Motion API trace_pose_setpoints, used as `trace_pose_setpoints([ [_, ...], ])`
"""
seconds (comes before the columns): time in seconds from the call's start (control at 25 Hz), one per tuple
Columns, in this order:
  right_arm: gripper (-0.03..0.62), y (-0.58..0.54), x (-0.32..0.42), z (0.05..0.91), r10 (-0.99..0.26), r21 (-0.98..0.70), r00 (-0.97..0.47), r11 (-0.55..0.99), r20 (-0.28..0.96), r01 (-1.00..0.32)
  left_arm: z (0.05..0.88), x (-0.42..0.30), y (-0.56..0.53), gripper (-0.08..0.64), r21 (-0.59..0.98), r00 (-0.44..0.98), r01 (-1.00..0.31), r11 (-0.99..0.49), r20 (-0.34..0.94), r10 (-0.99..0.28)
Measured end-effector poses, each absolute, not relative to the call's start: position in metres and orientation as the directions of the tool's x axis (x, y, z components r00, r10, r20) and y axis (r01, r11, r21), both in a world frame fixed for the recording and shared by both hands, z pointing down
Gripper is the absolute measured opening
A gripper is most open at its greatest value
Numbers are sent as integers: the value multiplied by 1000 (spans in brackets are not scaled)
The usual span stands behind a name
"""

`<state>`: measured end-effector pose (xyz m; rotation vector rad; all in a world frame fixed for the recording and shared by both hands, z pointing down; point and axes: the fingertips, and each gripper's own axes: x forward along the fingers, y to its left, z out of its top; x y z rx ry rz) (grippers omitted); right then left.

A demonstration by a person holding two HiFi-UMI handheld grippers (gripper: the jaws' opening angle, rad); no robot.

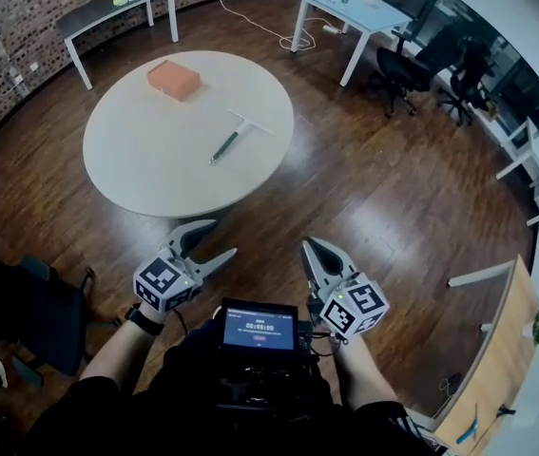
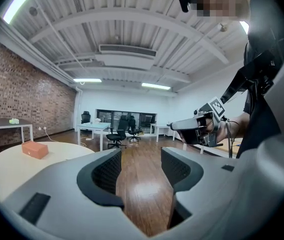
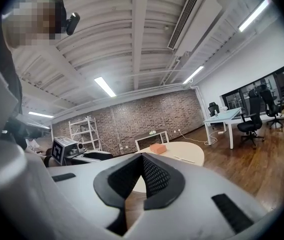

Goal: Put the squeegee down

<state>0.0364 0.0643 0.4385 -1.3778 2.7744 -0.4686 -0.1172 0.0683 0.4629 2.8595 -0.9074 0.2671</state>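
Note:
The squeegee (image 1: 231,141) lies flat on the round white table (image 1: 136,169), right of its middle, dark handle toward me and pale blade away. No gripper touches it. Both grippers hang over the wooden floor on my side of the table. My left gripper (image 1: 221,237) is open with nothing between its fingers (image 2: 106,171). My right gripper (image 1: 309,245) has its jaws closed tip to tip on nothing. In the right gripper view the squeegee (image 3: 184,158) shows as a thin line on the table top (image 3: 194,153).
An orange block (image 1: 174,79) rests on the table's far side, also seen as the orange block (image 2: 34,149). A dark side table (image 1: 117,8), a white desk (image 1: 355,8) and office chairs (image 1: 402,65) stand further back. A screen device (image 1: 259,329) sits at my chest.

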Motion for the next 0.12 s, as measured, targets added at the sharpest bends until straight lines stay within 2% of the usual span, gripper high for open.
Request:
trace_pose_setpoints([
  [0.12, 17, 65, 34, 436, -784, -269, -609, 565, 119, -780, 468, -121, 69, 256, 48, 809, -569, -821, 214, -548],
])
